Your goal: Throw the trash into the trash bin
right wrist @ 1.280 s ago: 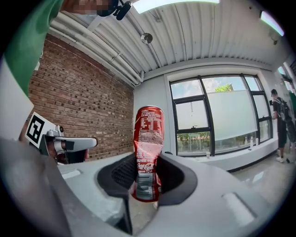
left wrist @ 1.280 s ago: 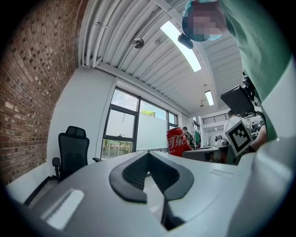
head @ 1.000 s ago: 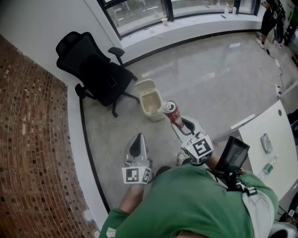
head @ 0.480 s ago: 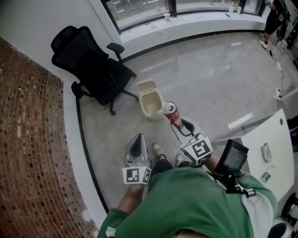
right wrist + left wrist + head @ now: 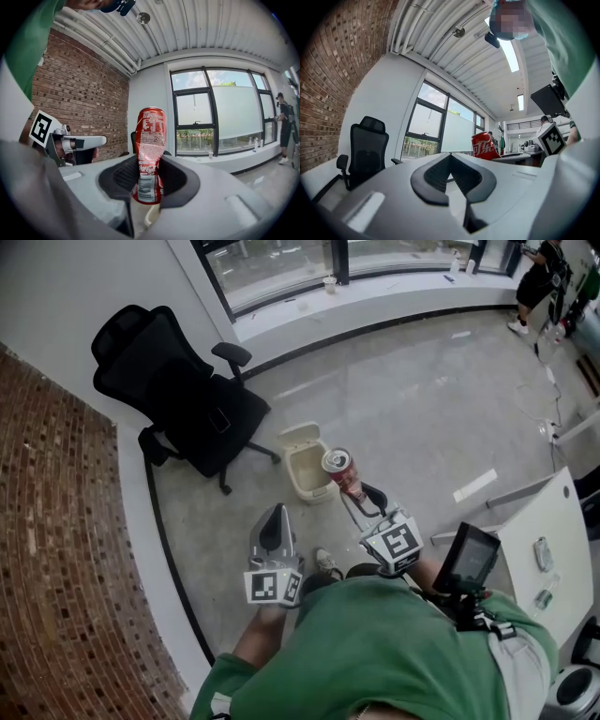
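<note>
A cream trash bin [image 5: 306, 468] with its lid tipped back stands on the grey floor by the chair. A dented red soda can [image 5: 340, 472] is upright in my right gripper [image 5: 352, 491], which is shut on its lower part; in the head view the can sits at the bin's right rim. In the right gripper view the can [image 5: 150, 140] fills the gap between the pads of the right gripper [image 5: 147, 177]. My left gripper [image 5: 275, 516] is shut and holds nothing, left of and nearer than the can. From the left gripper [image 5: 451, 158] view the can [image 5: 483, 145] shows at the right.
A black office chair [image 5: 178, 390] stands left of the bin, close to the brick wall [image 5: 56, 549]. A paper cup [image 5: 329, 283] sits on the window sill. A white table [image 5: 562, 531] is at the right. A person [image 5: 536, 277] stands far right.
Both grippers have moved forward toward the bin with the can still held. The bin and the chair now lie closer, and the can has reached the bin's right rim in the picture.
</note>
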Demonstrator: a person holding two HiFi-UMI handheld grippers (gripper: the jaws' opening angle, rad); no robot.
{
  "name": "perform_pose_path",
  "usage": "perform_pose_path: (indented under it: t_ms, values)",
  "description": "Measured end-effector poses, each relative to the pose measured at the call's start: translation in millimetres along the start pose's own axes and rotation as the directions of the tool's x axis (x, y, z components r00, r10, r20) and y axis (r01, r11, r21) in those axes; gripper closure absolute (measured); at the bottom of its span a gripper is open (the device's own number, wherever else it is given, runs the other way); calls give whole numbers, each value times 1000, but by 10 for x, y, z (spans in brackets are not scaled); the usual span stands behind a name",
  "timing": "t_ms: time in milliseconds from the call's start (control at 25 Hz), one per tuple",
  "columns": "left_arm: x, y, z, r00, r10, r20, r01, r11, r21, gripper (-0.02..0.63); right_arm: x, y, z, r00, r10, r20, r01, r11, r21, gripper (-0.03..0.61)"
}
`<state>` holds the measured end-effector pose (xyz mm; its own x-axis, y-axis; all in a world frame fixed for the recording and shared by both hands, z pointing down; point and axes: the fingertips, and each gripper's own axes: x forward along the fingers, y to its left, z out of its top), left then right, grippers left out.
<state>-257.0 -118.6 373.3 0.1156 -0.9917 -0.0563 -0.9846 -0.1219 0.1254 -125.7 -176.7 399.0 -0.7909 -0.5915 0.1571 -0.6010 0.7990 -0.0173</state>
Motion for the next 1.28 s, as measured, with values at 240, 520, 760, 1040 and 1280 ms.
perform_pose_path:
  t_ms: [240, 520, 760, 1040, 1280]
  values:
    - [227, 395, 14, 1000, -27, -8, 27, 999, -20, 607, 388, 22, -4, 999, -42, -28, 42, 999, 3, 462]
    - [487, 719, -263, 998, 3, -66, -6, 999, -40, 607, 740, -127, -224, 994, -55, -91, 57, 998, 18, 462]
    - [729, 865, -765, 988, 11, -153, -14, 1000, -17, 607, 1052, -294, -671, 981, -29, -191, 40, 998, 49, 462]
    - [1121, 942, -1269, 966, 14, -258, -17, 1000, -8, 607, 1461, -575, -1289, 955, 8, -297, 24, 995, 102, 462]
    - [1377, 1064, -1834, 931, 47, -363, -62, 998, -28, 607, 1761, -738, -2048, 907, 64, -415, -5, 990, 141, 462]
